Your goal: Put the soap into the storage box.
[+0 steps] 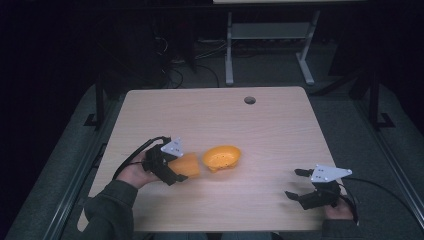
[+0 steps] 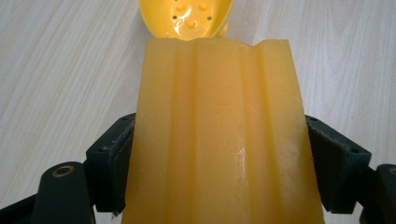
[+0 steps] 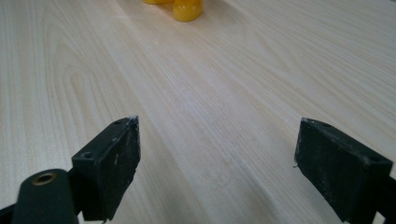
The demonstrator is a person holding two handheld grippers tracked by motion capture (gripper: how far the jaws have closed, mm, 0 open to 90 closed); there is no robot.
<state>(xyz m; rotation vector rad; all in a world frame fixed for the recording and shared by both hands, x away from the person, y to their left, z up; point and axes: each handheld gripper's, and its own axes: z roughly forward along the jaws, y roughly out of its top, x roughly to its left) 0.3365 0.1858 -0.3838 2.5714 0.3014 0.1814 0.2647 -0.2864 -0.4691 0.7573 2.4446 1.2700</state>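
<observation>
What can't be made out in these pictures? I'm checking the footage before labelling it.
- Orange ridged block: its near end is cut off by the left gripper view's bottom edge.
- Yellow bowl: cut off by the top edge in the left gripper view.
- Left tool: its jaws are too small and dark in the high view.

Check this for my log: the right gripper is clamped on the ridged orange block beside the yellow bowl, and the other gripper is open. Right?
Wrong hand. The left gripper clamps the ridged orange block beside the yellow bowl, as the left gripper view shows; the right gripper is open.
</observation>
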